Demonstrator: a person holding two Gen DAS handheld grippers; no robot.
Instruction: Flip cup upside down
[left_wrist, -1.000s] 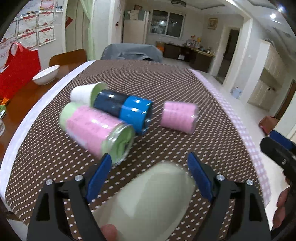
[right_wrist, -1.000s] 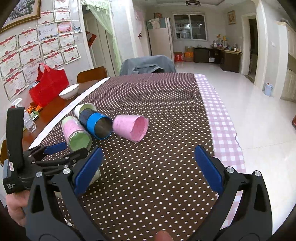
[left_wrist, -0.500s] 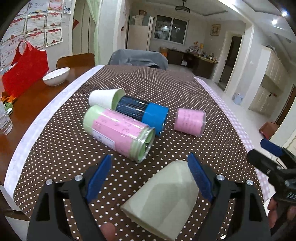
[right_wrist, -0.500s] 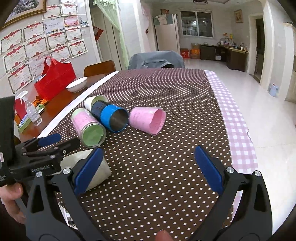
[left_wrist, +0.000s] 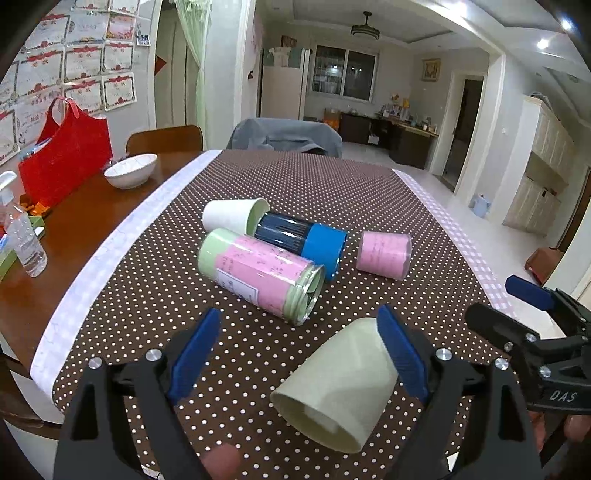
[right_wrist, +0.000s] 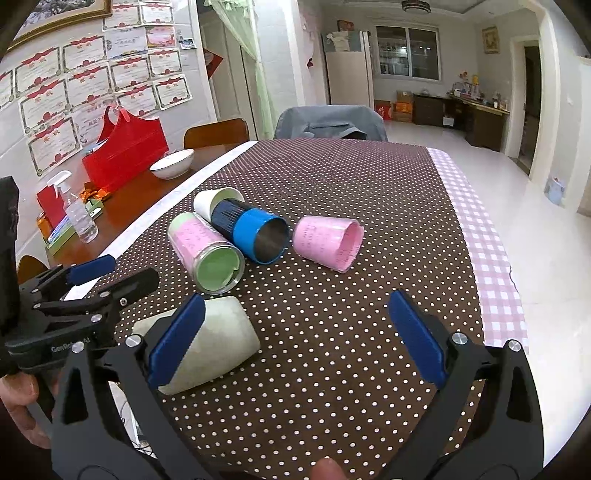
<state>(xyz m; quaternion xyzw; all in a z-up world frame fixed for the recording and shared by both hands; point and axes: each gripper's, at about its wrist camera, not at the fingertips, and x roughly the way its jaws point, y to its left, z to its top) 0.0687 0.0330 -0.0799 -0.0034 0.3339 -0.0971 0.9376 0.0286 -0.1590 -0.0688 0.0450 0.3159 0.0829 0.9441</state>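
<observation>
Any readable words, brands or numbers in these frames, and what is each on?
"DAS": right gripper body, left wrist view.
"GenRobot AI", partly hidden, uncertain: left gripper body, right wrist view.
Print on the pink-labelled can and pink cup: too blurred.
Wall certificates: too small.

"DAS" on the right hand-held gripper (left_wrist: 532, 306); "GenRobot" on the left hand-held gripper (right_wrist: 107, 275).
</observation>
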